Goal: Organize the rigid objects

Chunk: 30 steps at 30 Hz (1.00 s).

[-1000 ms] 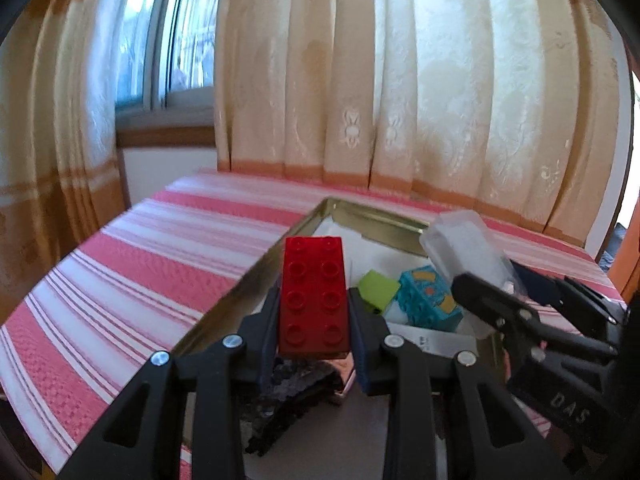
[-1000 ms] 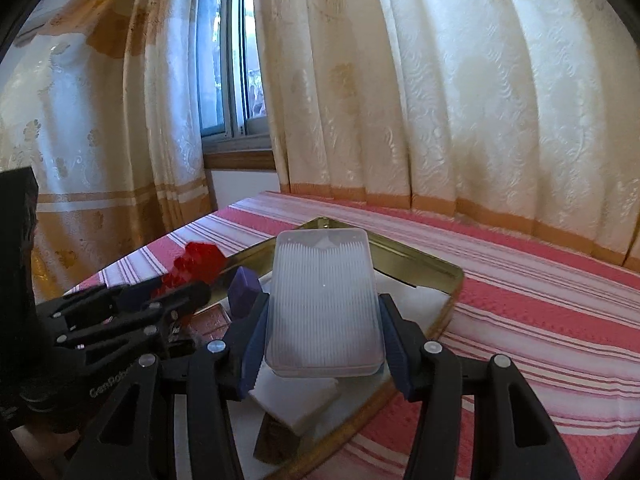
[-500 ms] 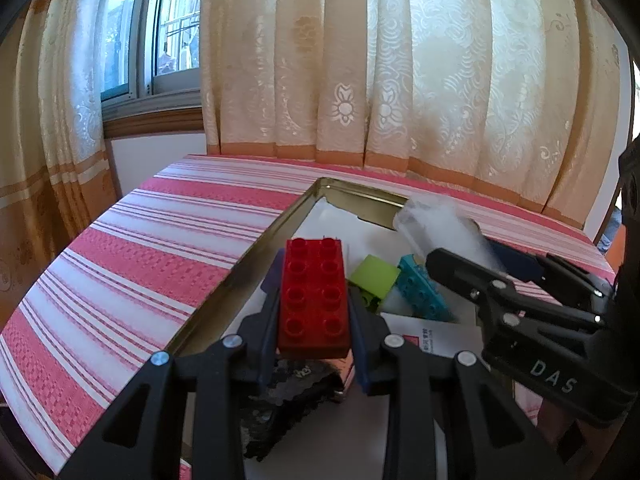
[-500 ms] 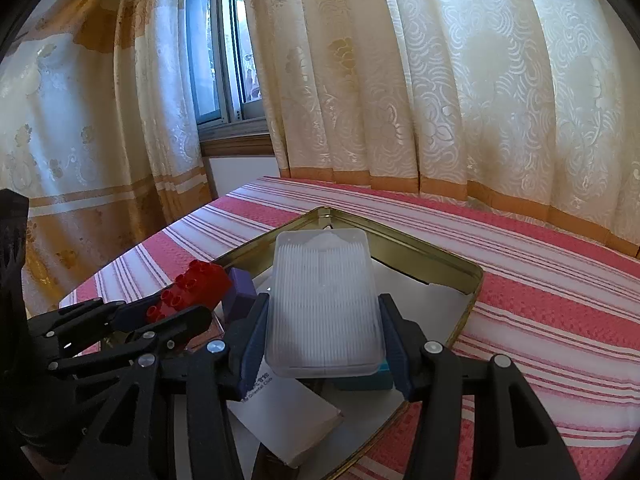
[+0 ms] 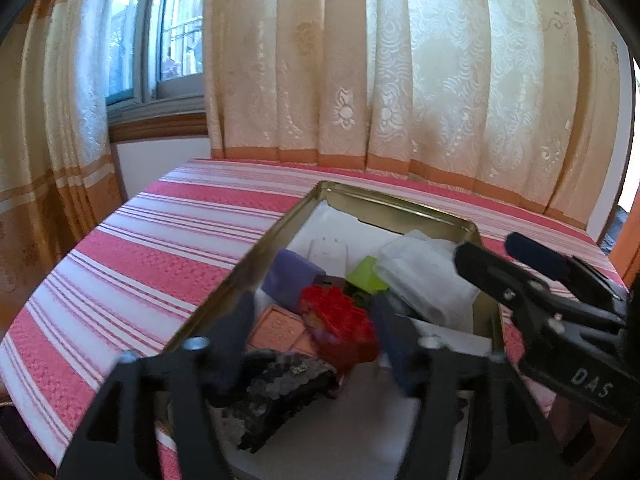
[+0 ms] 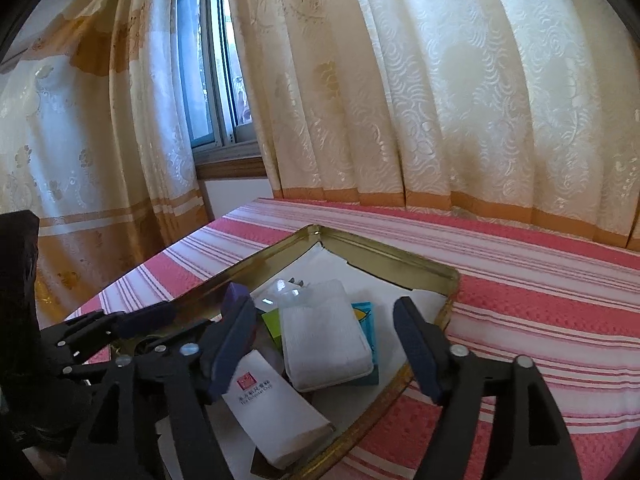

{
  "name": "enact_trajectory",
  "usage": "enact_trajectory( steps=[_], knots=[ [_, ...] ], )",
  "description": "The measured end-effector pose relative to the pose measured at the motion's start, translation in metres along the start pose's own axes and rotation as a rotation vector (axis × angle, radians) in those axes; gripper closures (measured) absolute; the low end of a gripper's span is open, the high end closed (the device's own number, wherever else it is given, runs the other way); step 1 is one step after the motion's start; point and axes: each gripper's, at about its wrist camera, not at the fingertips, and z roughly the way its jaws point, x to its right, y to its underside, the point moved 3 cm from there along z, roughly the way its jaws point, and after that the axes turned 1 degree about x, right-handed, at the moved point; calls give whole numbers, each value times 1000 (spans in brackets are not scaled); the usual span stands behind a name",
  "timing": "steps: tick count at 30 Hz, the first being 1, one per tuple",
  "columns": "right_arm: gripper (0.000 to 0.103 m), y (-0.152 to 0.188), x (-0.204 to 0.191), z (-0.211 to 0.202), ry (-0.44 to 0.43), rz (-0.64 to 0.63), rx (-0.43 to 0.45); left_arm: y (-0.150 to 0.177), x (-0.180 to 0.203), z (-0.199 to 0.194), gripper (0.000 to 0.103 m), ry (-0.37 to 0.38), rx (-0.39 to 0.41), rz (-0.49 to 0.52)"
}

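Observation:
A gold metal tin sits on the striped table and holds several small objects. My left gripper is open above it; the red brick lies loose in the tin between the spread fingers, blurred. My right gripper is open; the clear ribbed plastic box lies in the tin between its fingers, on a teal box. The right gripper also shows in the left wrist view, at the tin's right side beside the clear box.
The tin also holds a purple block, a green block, a pink tile, a black glittery piece and a white carton. Red-and-white striped cloth covers the table. Curtains and a window stand behind.
Both grippers have opened. The red brick has dropped from the left gripper into the tin, and the clear box has dropped from the right gripper into the tin.

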Motion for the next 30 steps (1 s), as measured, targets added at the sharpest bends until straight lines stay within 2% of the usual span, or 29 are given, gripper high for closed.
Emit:
enact_trajectory(
  steps=[1, 7, 18, 30],
  knots=[
    [27, 0, 0, -3, 5, -3, 8, 0, 0, -4, 20, -15, 16, 4],
    [25, -1, 4, -24, 8, 23, 53, -4, -1, -24, 1, -53, 69, 24],
    [23, -6, -11, -57, -9, 1, 96, -9, -24, -55, 0, -127, 92, -17],
    [22, -17, -35, -79, -47, -44, 136, -12, -47, -72, 0, -145, 102, -77]
  ],
)
